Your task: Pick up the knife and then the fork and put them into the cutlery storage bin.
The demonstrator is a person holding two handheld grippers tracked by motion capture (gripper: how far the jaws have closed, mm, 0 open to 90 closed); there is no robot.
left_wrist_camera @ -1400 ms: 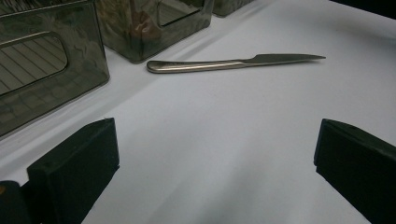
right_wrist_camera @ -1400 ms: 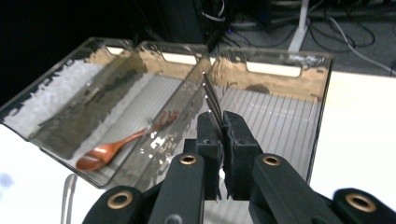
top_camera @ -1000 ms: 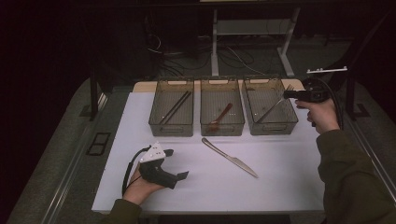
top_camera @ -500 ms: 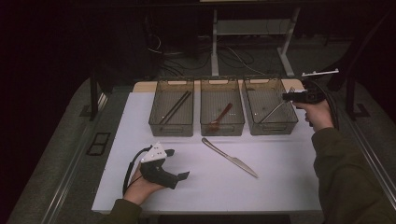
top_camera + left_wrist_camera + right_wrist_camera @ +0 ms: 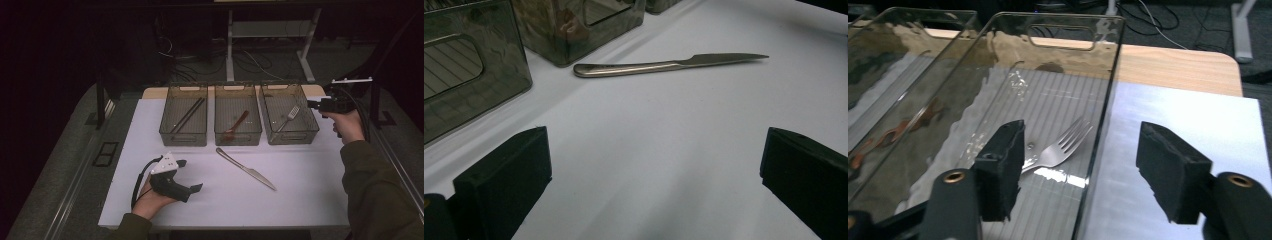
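Observation:
A metal fork (image 5: 1058,150) lies on the floor of the right clear bin (image 5: 292,135), also seen from above as the fork (image 5: 289,116). My right gripper (image 5: 312,104) hovers at that bin's right rim. Its jaws have just been opening, and in the right gripper view the right gripper (image 5: 1080,145) stands open over the bin wall (image 5: 1108,75), pressing on nothing. A table knife (image 5: 246,169) lies loose on the white mat (image 5: 300,200). My left gripper (image 5: 192,175) rests on the mat at the front left. In its own view the left gripper (image 5: 654,150) is open, facing the knife (image 5: 664,65).
The middle bin (image 5: 237,135) holds a brown spoon (image 5: 236,126). The left bin (image 5: 182,136) holds dark chopsticks (image 5: 187,115). All three bins stand in a row along the mat's far edge. Dark floor, cables and a table leg lie beyond.
The right gripper's jaws have opened, and the fork now lies in the right bin free of them. The right hand has drawn back slightly. The left hand has kept still.

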